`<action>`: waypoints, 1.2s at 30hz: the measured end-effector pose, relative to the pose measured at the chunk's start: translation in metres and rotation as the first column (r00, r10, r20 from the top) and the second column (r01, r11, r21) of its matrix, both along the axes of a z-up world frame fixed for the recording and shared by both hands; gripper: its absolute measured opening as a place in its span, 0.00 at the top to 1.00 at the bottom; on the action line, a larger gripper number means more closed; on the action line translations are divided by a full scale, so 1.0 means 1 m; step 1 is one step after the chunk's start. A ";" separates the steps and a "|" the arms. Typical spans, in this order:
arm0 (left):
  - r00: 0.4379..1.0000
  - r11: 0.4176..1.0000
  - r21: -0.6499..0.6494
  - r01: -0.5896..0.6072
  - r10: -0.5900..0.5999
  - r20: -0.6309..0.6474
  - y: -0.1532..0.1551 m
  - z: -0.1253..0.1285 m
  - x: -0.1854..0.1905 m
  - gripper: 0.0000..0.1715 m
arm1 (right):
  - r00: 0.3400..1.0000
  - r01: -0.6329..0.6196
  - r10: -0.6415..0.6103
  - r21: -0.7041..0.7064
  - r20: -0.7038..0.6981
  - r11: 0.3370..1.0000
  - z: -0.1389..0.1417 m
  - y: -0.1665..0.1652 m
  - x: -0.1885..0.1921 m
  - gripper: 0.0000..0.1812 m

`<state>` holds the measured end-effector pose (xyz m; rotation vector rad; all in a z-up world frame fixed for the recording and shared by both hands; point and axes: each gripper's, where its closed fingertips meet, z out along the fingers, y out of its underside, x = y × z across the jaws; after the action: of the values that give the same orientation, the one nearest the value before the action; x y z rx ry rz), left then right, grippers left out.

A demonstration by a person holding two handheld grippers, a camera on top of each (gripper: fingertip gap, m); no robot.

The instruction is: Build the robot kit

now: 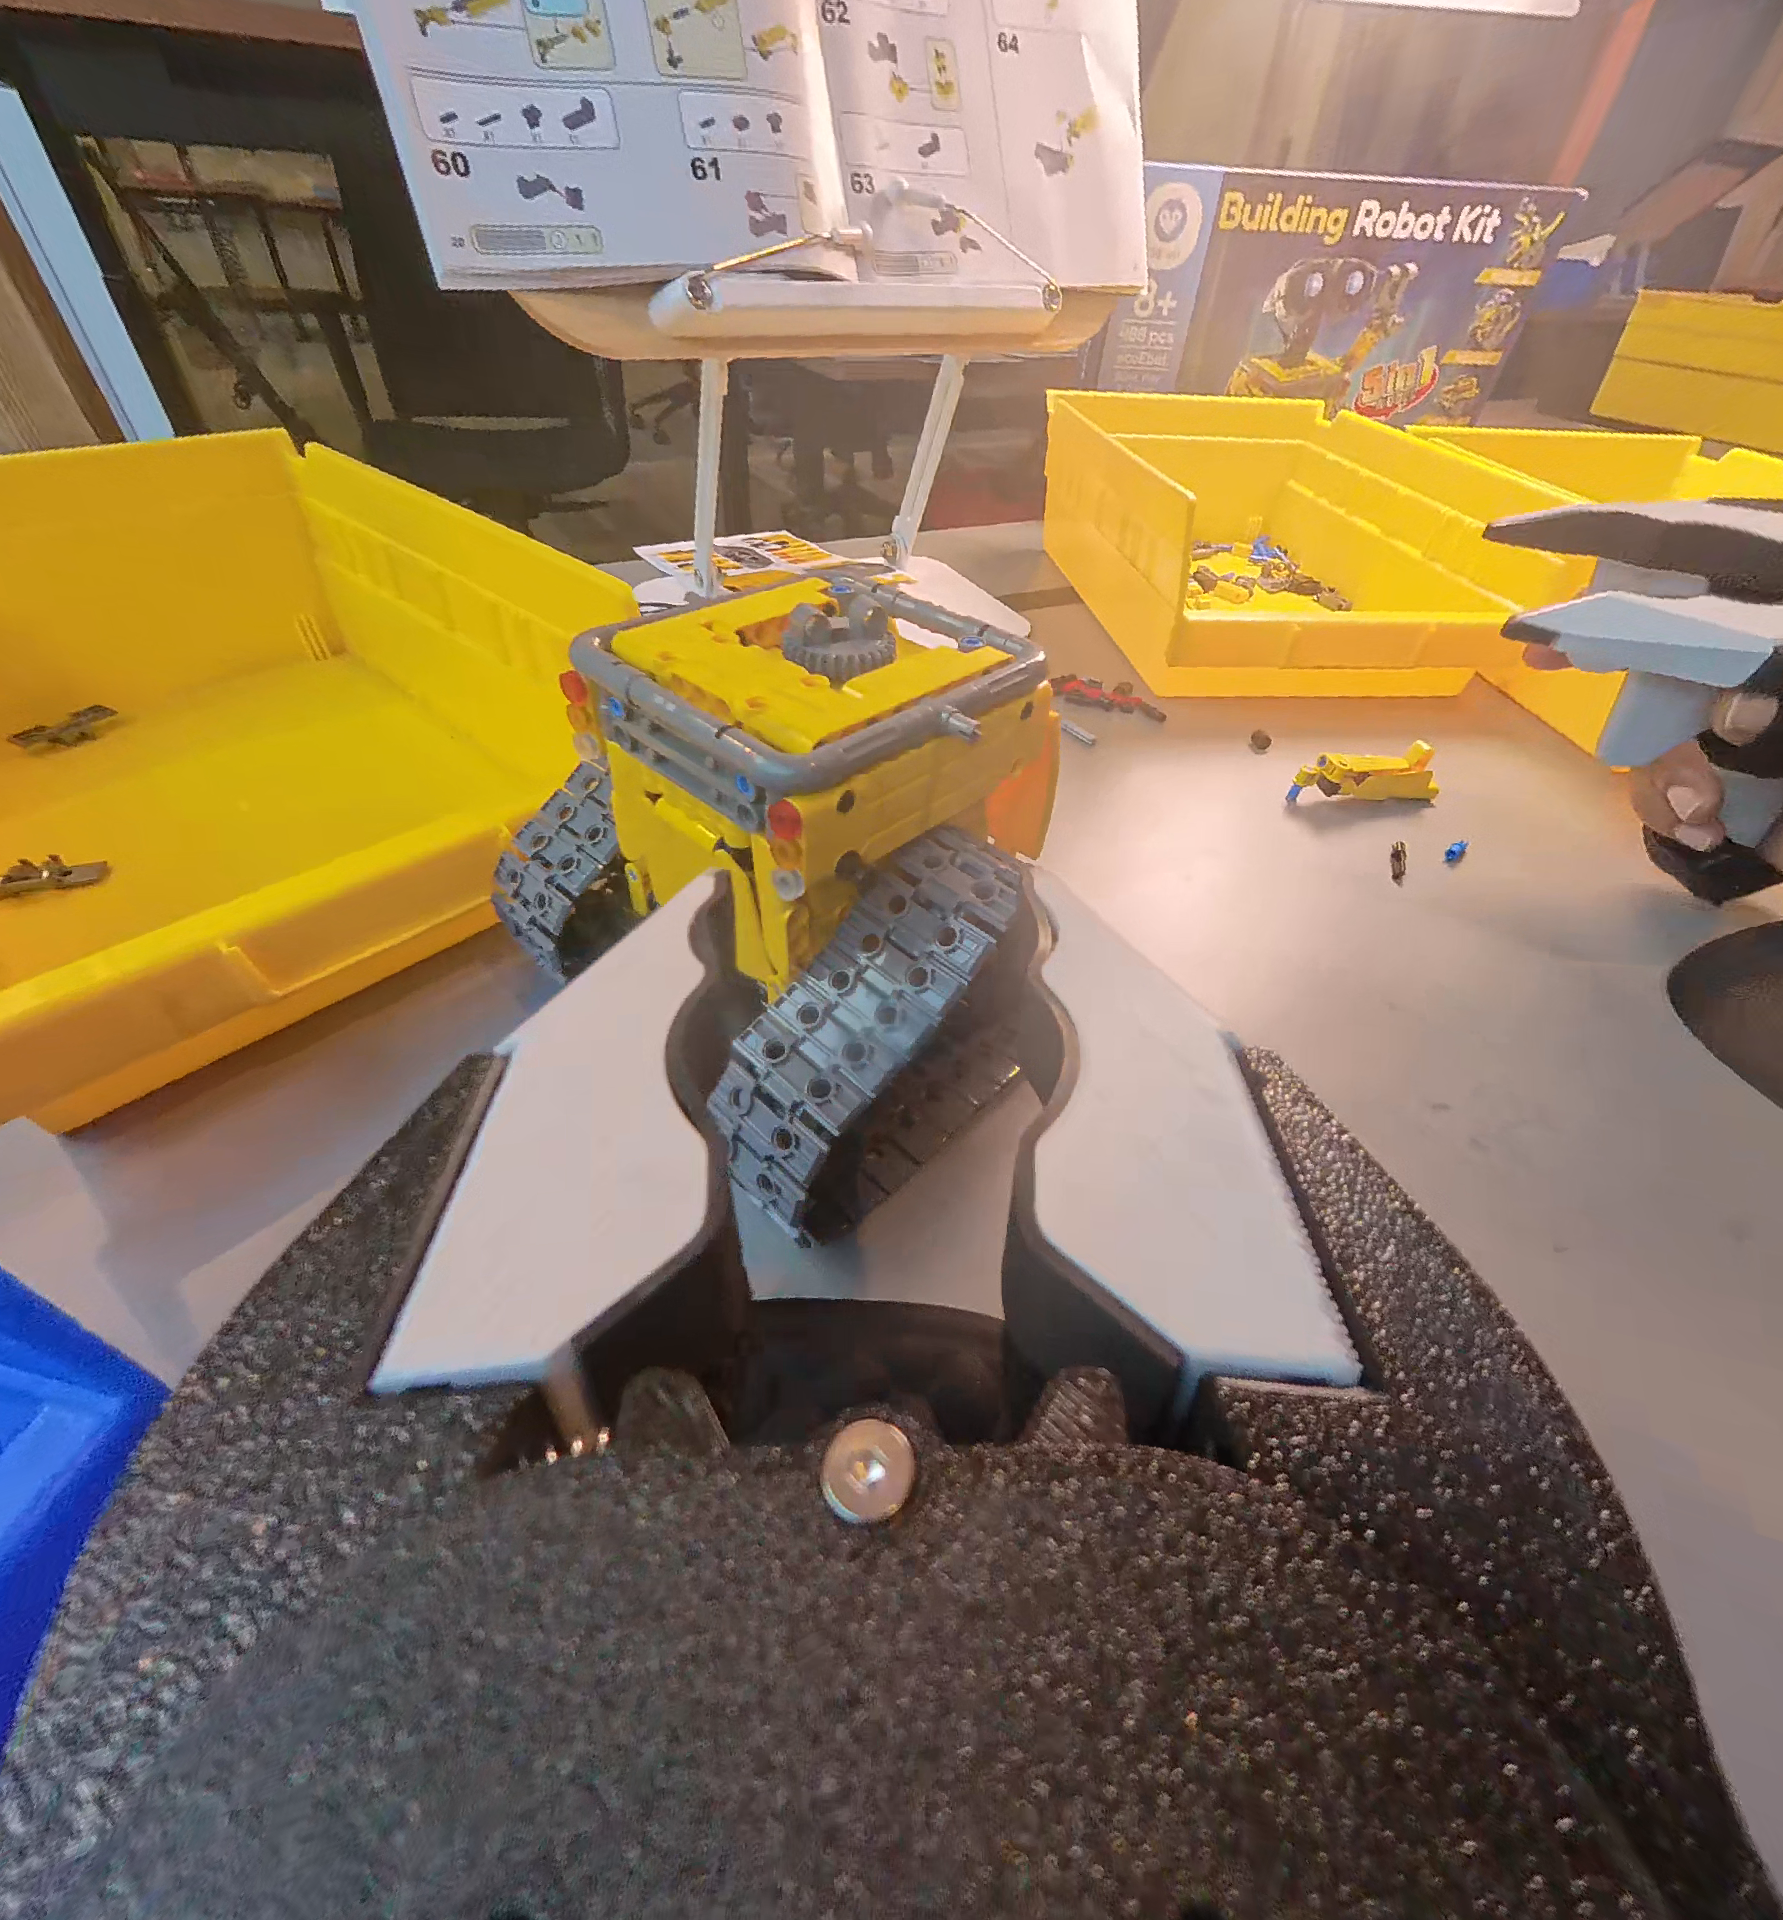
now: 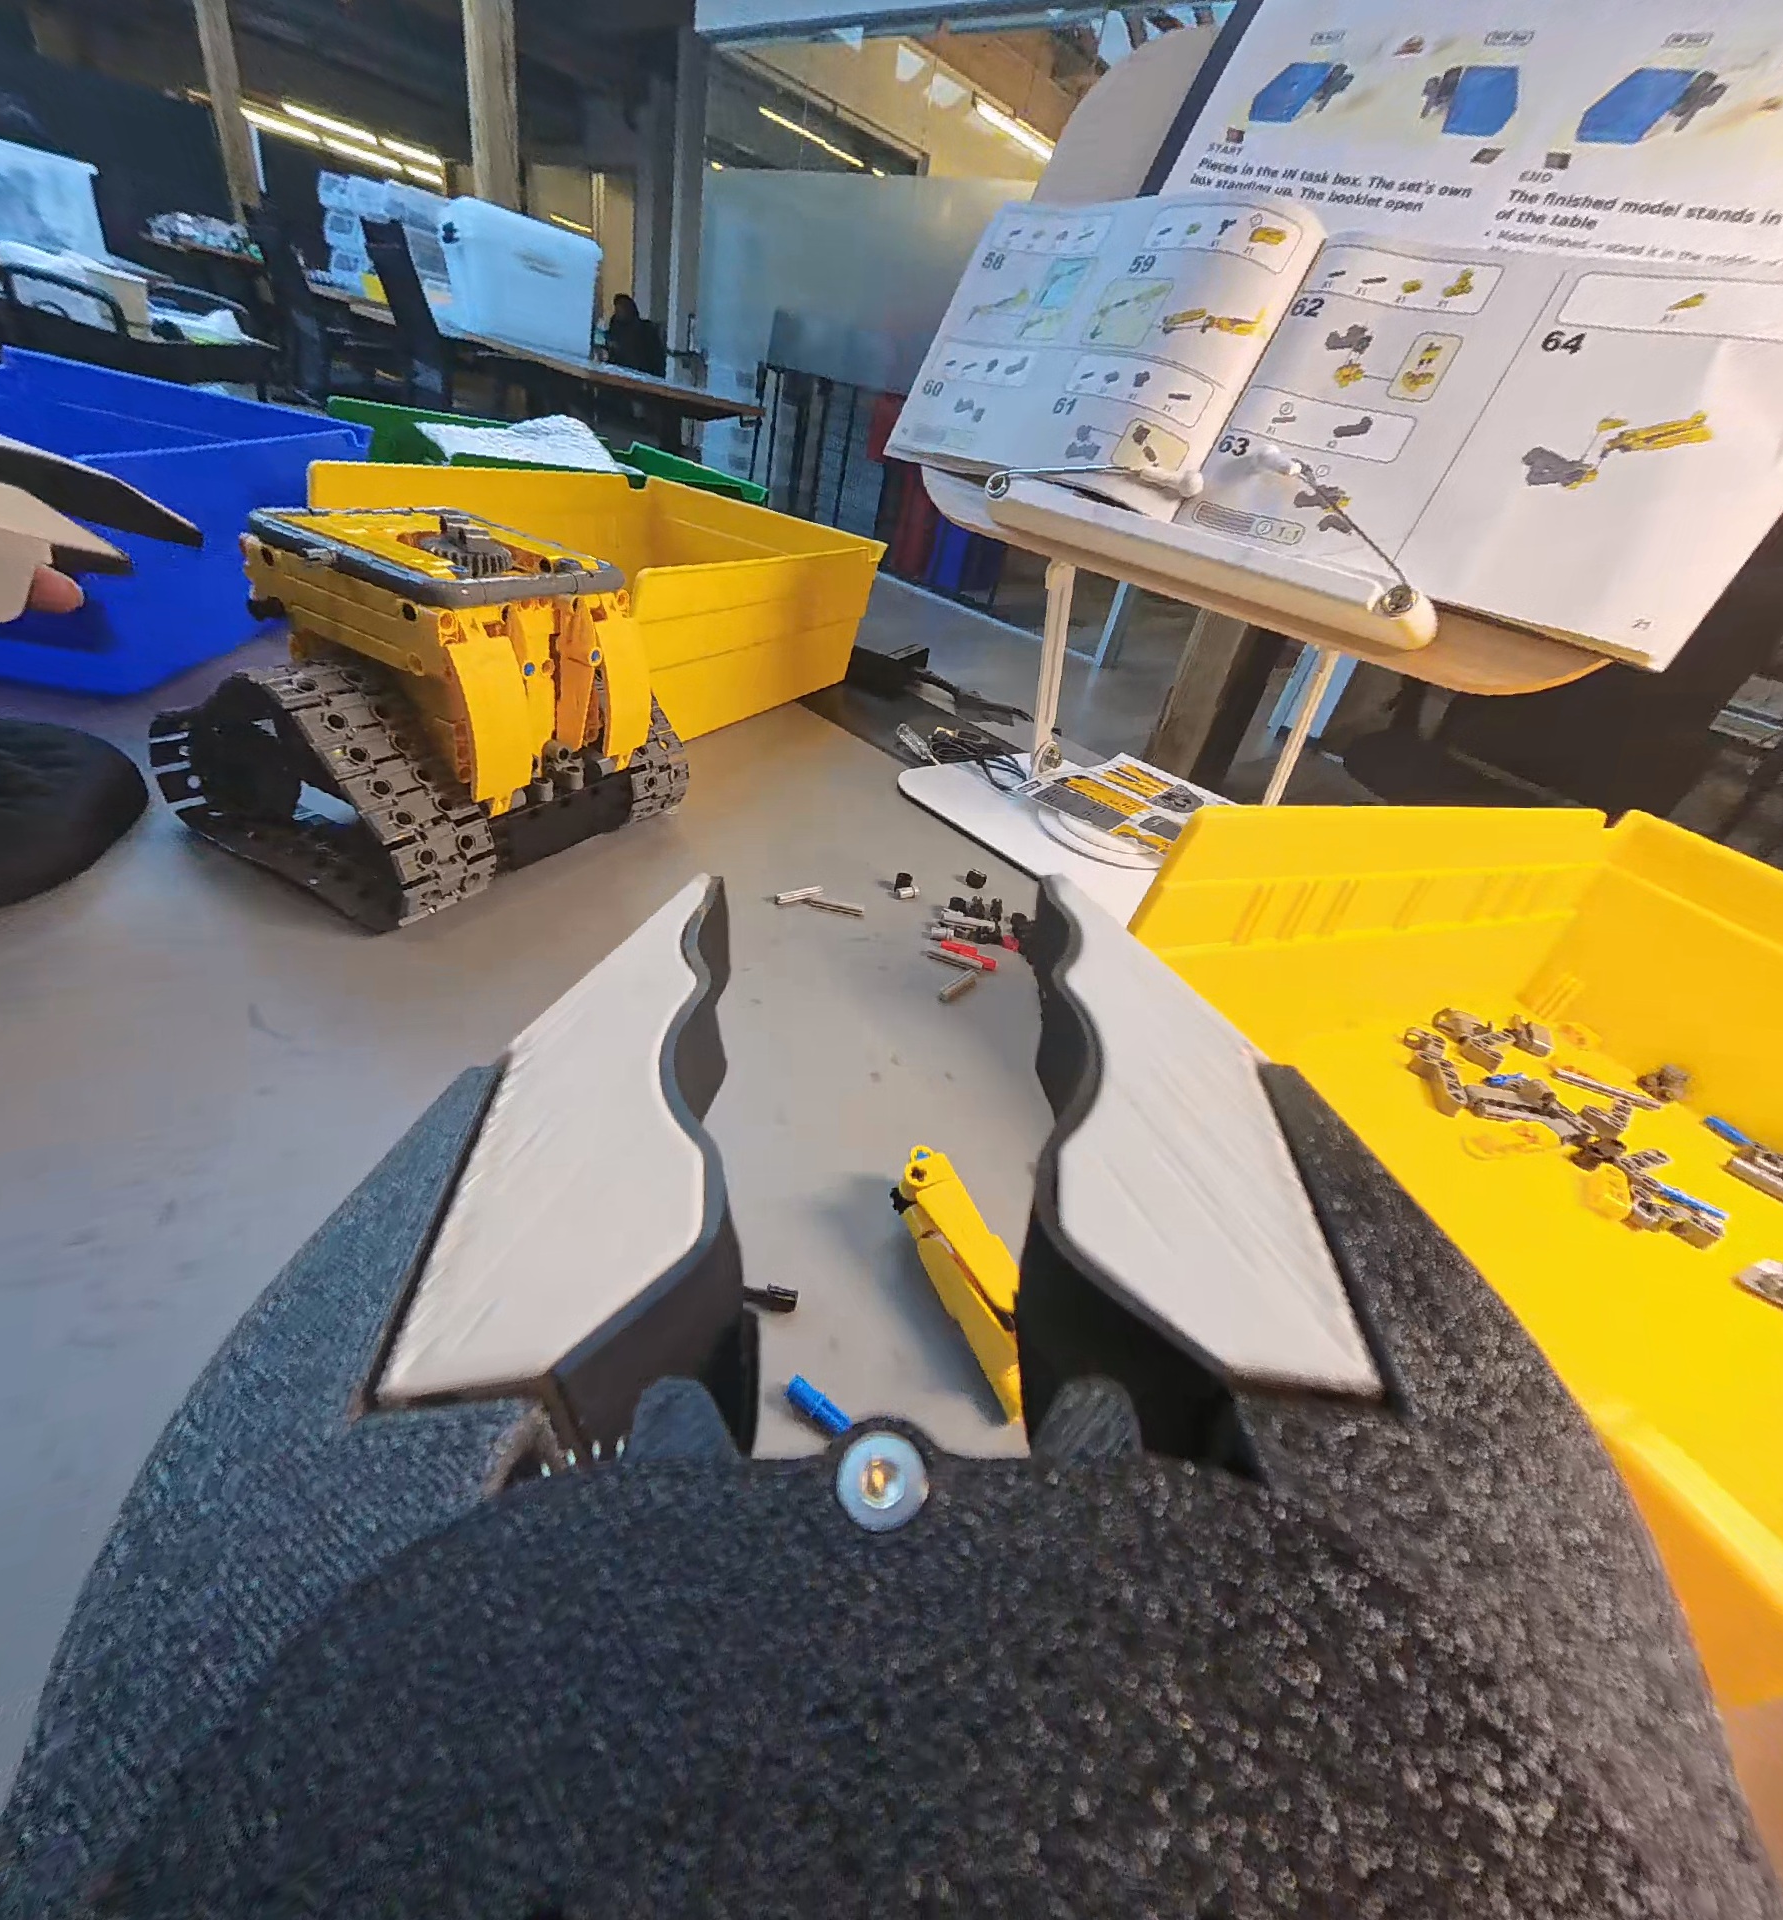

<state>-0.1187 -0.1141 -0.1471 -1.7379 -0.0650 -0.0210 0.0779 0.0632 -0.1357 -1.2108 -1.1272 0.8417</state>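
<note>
Looking along my left gripper (image 1: 871,904), I have its two fingers spread wide around the near track of the tracked yellow model (image 1: 814,790), which stands on the grey table (image 1: 1334,1039). Whether the pads press on the tread I cannot tell — the track fills most of the gap.

Room is tight to the left, where a big yellow bin (image 1: 191,748) with two grey parts in it sits just beside the model, and a blue bin (image 1: 4,1455) is cut off at the picture's lower edge. To the right the table lies open as far as the yellow parts tray (image 1: 1282,582). Behind the model the booklet stand (image 1: 845,301) rises on thin white legs, with the kit box (image 1: 1365,291) beyond it.

My right gripper (image 2: 876,904) hangs wide apart over bare table, gripping nothing. Between its fingers, low down, lies a small yellow sub-assembly (image 2: 954,1257) — its near end is hidden by the right finger (image 2: 1178,1164). A blue pin (image 2: 814,1405) and a black pin (image 2: 775,1296) lie near it. Ahead of the fingertips is a scatter of loose pins (image 2: 954,930), too small to sort out. The yellow tray's wall stands just beside this gripper on the right, and the model is well apart to the left.
</note>
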 end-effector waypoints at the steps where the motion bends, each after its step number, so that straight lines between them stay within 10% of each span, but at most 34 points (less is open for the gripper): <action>1: 1.000 1.000 -0.001 -0.003 0.003 0.002 0.000 0.000 -0.001 0.69 | 1.000 0.003 -0.003 0.000 0.005 1.000 -0.001 0.001 -0.001 0.67; 36: 0.996 0.999 -0.036 -0.033 0.030 -0.079 0.003 -0.007 0.001 0.69 | 0.991 0.104 -0.096 0.092 -0.094 0.990 0.032 -0.014 0.012 0.66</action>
<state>-0.1174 -0.1107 -0.1542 -1.7726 -0.0358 0.0721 0.0902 0.0494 -0.1037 -1.1296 -1.0151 0.7495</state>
